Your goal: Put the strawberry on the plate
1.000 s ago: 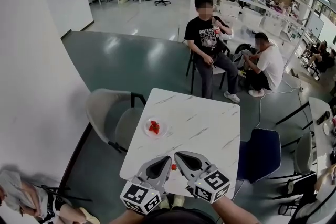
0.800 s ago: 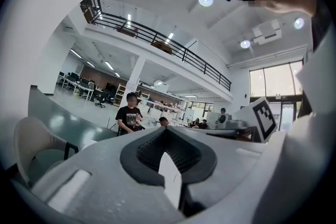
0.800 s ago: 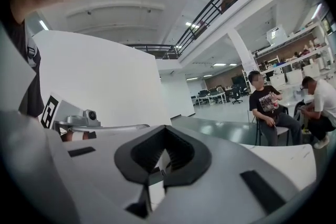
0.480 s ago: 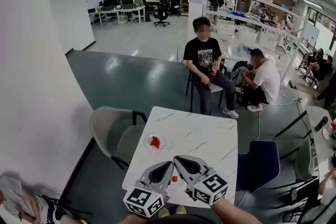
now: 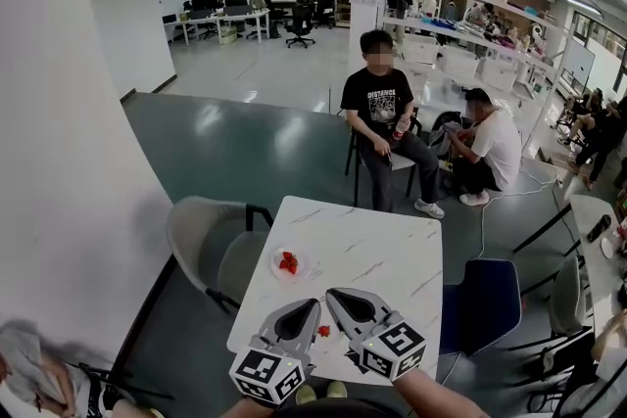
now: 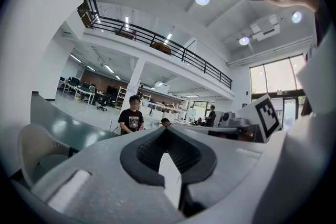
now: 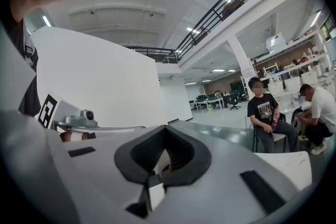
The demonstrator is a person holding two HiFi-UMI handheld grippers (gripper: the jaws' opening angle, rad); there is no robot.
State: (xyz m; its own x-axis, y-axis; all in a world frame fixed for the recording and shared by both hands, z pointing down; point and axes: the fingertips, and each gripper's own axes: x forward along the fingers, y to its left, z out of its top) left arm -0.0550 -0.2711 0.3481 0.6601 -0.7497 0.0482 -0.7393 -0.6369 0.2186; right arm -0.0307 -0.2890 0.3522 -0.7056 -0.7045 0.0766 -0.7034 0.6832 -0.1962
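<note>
At the table's (image 5: 377, 245) near edge, a strawberry (image 5: 323, 331) lies loose between the left gripper (image 5: 314, 302) and the right gripper (image 5: 331, 293); both jaw pairs are pressed together, empty. The plate (image 5: 278, 268), holding red fruit, sits beyond to the left.

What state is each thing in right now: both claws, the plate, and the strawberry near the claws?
left gripper: shut, empty.
right gripper: shut, empty.
plate: on the table, already holds strawberries.
loose strawberry: on the table between the grippers, off the plate.
</note>
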